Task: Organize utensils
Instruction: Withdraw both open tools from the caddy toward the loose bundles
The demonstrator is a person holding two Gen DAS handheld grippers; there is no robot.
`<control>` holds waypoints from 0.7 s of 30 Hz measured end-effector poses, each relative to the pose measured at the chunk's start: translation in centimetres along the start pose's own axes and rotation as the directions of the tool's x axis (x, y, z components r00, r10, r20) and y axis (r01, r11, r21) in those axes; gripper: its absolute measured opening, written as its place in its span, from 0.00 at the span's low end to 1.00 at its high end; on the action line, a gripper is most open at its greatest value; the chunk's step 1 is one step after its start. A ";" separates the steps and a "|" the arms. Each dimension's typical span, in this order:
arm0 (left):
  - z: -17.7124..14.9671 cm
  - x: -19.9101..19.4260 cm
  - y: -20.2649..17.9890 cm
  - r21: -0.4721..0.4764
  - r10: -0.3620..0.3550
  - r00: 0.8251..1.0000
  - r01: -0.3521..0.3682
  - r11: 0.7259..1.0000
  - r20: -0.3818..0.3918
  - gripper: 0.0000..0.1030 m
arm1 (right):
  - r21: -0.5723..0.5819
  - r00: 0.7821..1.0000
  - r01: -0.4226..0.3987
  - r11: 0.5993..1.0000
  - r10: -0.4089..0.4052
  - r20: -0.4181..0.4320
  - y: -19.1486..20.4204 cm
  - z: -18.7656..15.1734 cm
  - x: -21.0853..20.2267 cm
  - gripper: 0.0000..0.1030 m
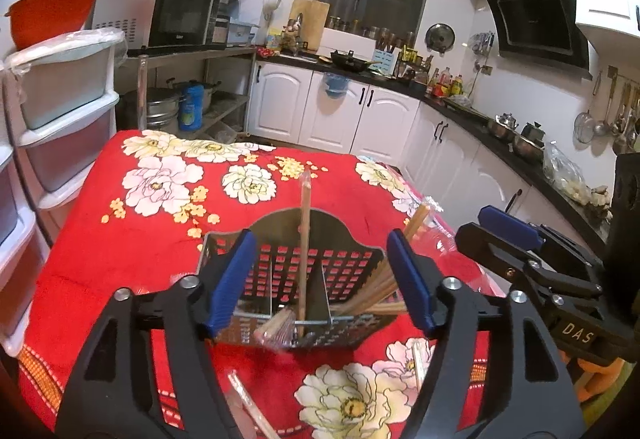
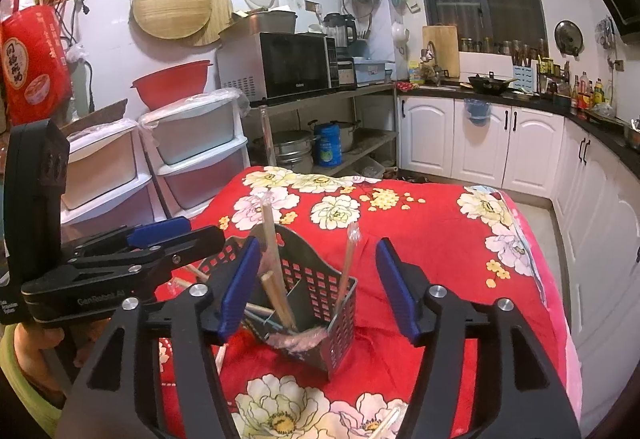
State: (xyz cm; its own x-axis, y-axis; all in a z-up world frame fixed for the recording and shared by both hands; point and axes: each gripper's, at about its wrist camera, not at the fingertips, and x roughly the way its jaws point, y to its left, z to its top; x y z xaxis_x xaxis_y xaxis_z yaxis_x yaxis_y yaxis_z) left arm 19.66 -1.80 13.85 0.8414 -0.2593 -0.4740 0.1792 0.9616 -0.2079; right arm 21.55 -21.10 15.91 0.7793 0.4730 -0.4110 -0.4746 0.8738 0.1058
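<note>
A perforated metal utensil holder [image 1: 312, 279] with dividers stands on the red floral cloth [image 1: 160, 239]. It holds several wrapped wooden chopsticks; one [image 1: 305, 239] stands upright in the middle, others [image 1: 376, 291] lean right. My left gripper [image 1: 320, 279] is open and empty, its jaws either side of the holder. In the right wrist view the holder [image 2: 308, 287] sits between my right gripper's open, empty jaws [image 2: 316, 283]. The left gripper [image 2: 132, 259] shows at left there. Loose wrapped chopsticks [image 1: 248, 399] lie on the cloth in front.
White and grey drawer units [image 2: 192, 155] stand left of the table. A metal shelf with a microwave [image 2: 288, 67] and pots is behind. White cabinets and a black counter [image 1: 480, 119] run along the back and right. Another wrapped chopstick [image 2: 384, 427] lies at the near edge.
</note>
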 end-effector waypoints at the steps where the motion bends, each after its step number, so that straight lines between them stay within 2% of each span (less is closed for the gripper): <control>1: -0.1 -0.2 0.0 0.000 0.000 1.000 0.000 1.000 0.000 0.62 | -0.001 1.000 -0.001 1.000 0.001 0.001 0.1 -0.1 -0.2 0.60; 3: -0.4 -0.6 0.1 0.005 0.005 1.000 -0.005 1.000 0.002 0.71 | -0.002 1.000 -0.002 1.000 0.002 0.000 0.1 -0.4 -0.5 0.64; 5: -0.7 -1.0 0.1 0.007 0.007 1.000 -0.007 1.000 0.004 0.76 | 0.000 1.000 -0.003 1.000 0.003 -0.004 0.2 -0.8 -0.8 0.66; 13: -2.4 -2.5 0.4 0.011 0.020 1.000 -0.020 1.000 0.000 0.85 | 0.004 1.000 -0.003 1.000 0.003 -0.015 0.6 -2.1 -1.9 0.70; 21: -4.1 -3.5 0.7 0.011 0.038 0.999 -0.038 0.999 -0.007 0.89 | 0.003 1.000 0.000 1.000 0.000 -0.029 1.0 -3.8 -2.8 0.72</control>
State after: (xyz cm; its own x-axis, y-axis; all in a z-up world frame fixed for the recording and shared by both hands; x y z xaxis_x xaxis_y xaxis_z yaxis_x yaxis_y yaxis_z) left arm 14.78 -0.57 11.85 0.8441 -0.2233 -0.4875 0.1529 0.9717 -0.1803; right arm 17.35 -21.95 13.72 0.7669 0.4698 -0.4372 -0.4735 0.8741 0.1087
